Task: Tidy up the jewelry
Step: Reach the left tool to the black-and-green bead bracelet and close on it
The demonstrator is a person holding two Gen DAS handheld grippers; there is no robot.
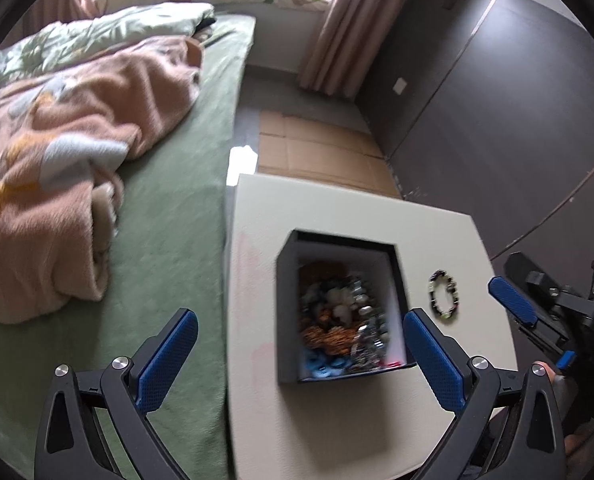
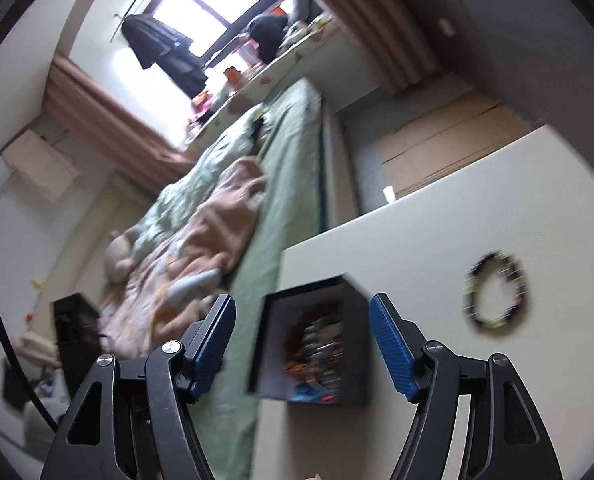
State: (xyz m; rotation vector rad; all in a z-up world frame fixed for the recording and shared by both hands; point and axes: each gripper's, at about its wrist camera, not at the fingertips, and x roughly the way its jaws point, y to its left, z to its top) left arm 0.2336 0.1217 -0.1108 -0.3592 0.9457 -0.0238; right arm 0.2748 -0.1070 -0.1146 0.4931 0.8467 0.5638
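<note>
The beaded bracelet (image 1: 444,297) lies flat on the white bench (image 1: 337,208), alone, just to the right of the black jewelry box (image 1: 287,320) and apart from it, touching neither gripper. The box stands open near the middle of the bench, white inside, and holds a jumbled heap of jewelry (image 1: 343,320): orange, silver and pale pieces, with blue ones at the near end. Your left gripper (image 1: 301,354) hangs above the bench with its blue-padded fingers (image 1: 169,360) spread wide, empty; from its camera one finger shows over the green bed sheet (image 1: 169,240) and the other over the box's near right corner. Your right gripper (image 2: 303,346) is also spread wide and holds nothing; in its blurred, tilted view the box sits between the two blue fingers (image 2: 391,350), and the bracelet (image 2: 497,294) lies off to the right on the bench (image 2: 417,248). In the left view the right gripper (image 1: 511,300) shows at the bench's right edge, near the bracelet but clear of it. The bed runs along the bench's left side, with a rumpled pink blanket (image 1: 57,152) on it. Flattened cardboard (image 1: 317,148) lies on the floor beyond the bench.
</note>
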